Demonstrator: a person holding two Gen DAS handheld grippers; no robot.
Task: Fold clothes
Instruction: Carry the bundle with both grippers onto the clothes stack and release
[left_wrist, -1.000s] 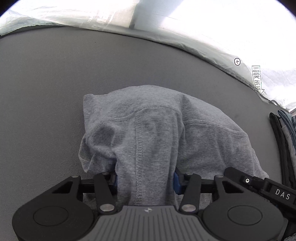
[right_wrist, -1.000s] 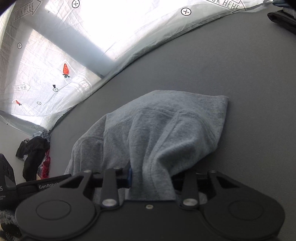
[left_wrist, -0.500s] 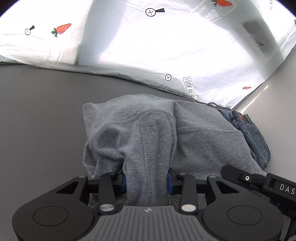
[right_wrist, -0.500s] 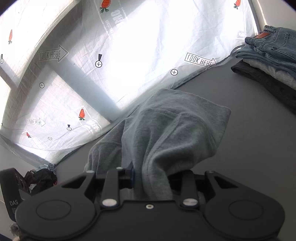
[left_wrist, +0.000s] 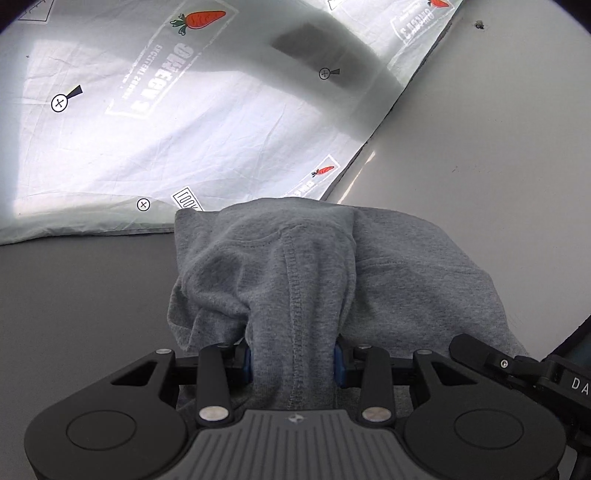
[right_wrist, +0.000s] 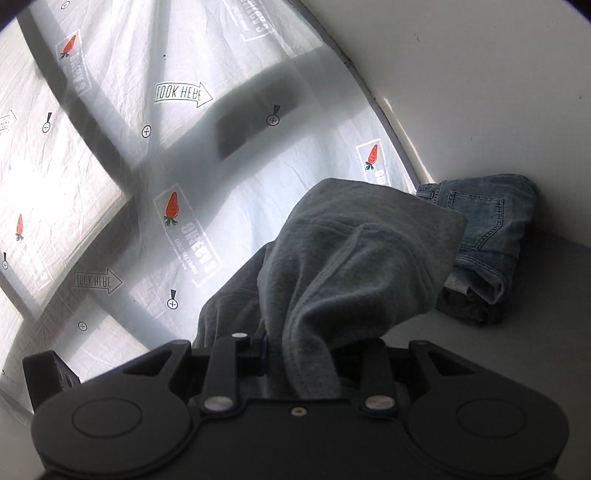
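Observation:
A folded grey sweatshirt-like garment (left_wrist: 295, 266) is held up off the grey table between both grippers. My left gripper (left_wrist: 291, 363) is shut on its near edge, with the stitched hem running between the blue pads. In the right wrist view the same grey garment (right_wrist: 354, 251) bunches up in front of the camera, and my right gripper (right_wrist: 301, 360) is shut on it. The fingertips of both grippers are hidden by the cloth.
A stack of folded clothes, blue jeans (right_wrist: 491, 221) on top of dark items, lies at the right by the white wall (right_wrist: 480, 74). A white printed sheet (left_wrist: 166, 129) with carrots and arrows hangs behind the grey table (left_wrist: 74, 314).
Both grippers have lifted the grey garment off the table and tilted upward. The printed sheet and wall now fill the background, and the jeans stack has come closer on the right.

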